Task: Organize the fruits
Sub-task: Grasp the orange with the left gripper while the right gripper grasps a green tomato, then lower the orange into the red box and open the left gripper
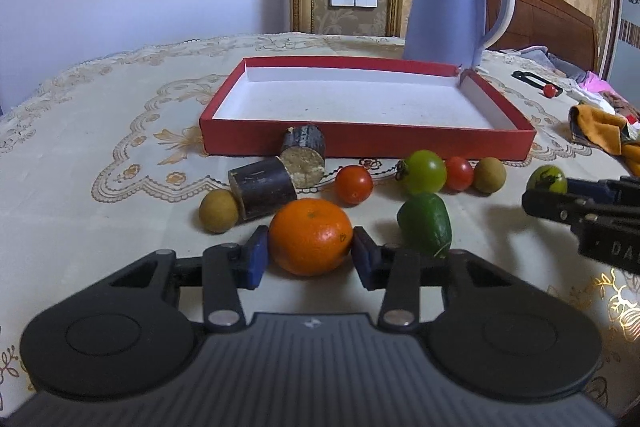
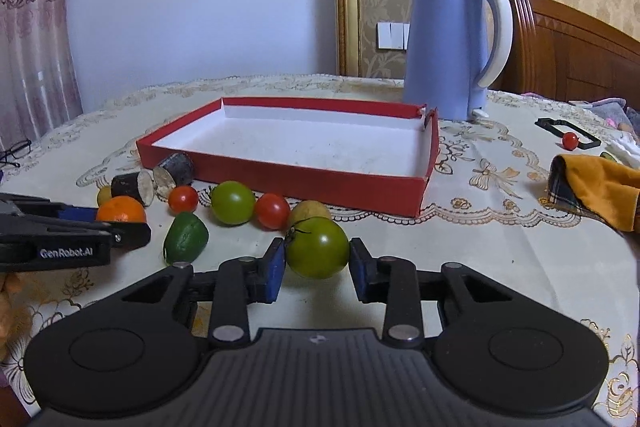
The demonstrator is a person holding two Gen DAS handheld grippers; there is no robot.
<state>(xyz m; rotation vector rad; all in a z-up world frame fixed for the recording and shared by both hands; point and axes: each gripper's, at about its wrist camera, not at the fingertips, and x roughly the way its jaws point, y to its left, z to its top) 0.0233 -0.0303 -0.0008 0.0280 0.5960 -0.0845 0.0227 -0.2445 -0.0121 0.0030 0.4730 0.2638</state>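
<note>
An orange mandarin sits on the tablecloth between the blue pads of my left gripper, which touch both its sides. A green tomato sits between the pads of my right gripper, also touched on both sides. Ahead lies an empty red box with a white inside. In front of it lie two red tomatoes, another green tomato, a green oval fruit, two brown longans and two dark sugarcane pieces.
A blue kettle stands behind the box. At the right lie an orange cloth, a black frame with a small red tomato, and glasses at the far left edge.
</note>
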